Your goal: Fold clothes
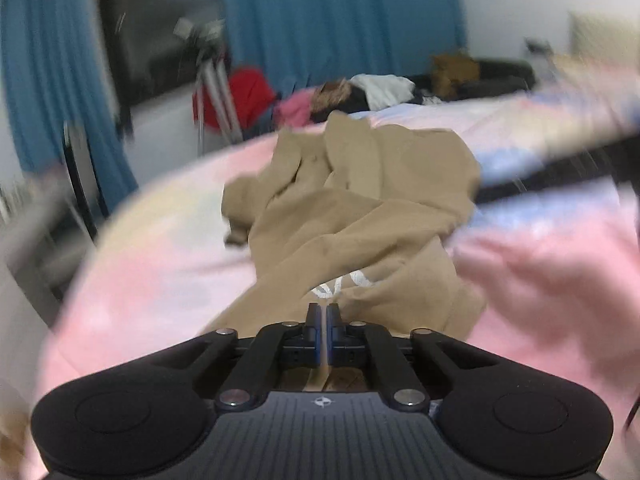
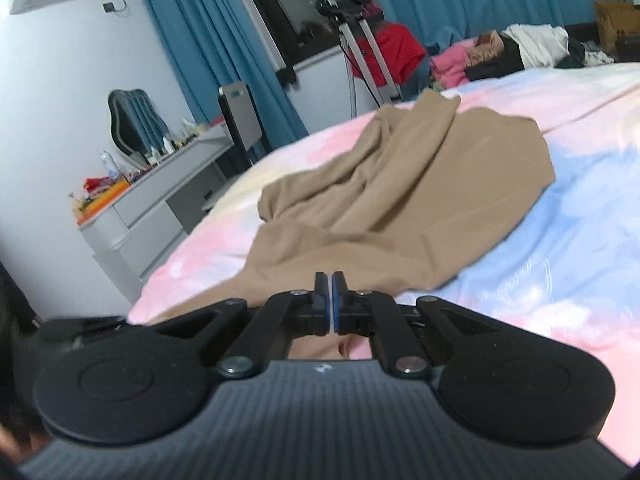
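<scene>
Left gripper (image 1: 323, 312): at 6 o'clock of the left wrist view; jaws drawn together on a thin fold of tan cloth that runs down between the blue pads.
Tan garment (image 1: 356, 216): crumpled in a heap on the bedspread, from centre toward 12 o'clock; a white drawstring (image 1: 340, 282) lies just above the fingertips. Much of this view is blurred.
Bedspread (image 1: 152, 264): pink, pale yellow and blue, under the garment.
Right gripper (image 2: 331, 280): at 6 o'clock of the right wrist view; jaws pressed together at the near edge of the tan garment (image 2: 400, 192), cloth visible below the pads; whether cloth is pinched between them cannot be told.
Dresser (image 2: 160, 200): grey, at 9 o'clock, cluttered with small bottles.
Curtains (image 2: 208, 40): blue, from 11 to 1 o'clock.
Clothes pile (image 2: 516, 52): mixed pink, black and white, at 1 o'clock beyond the bed's far edge.
</scene>
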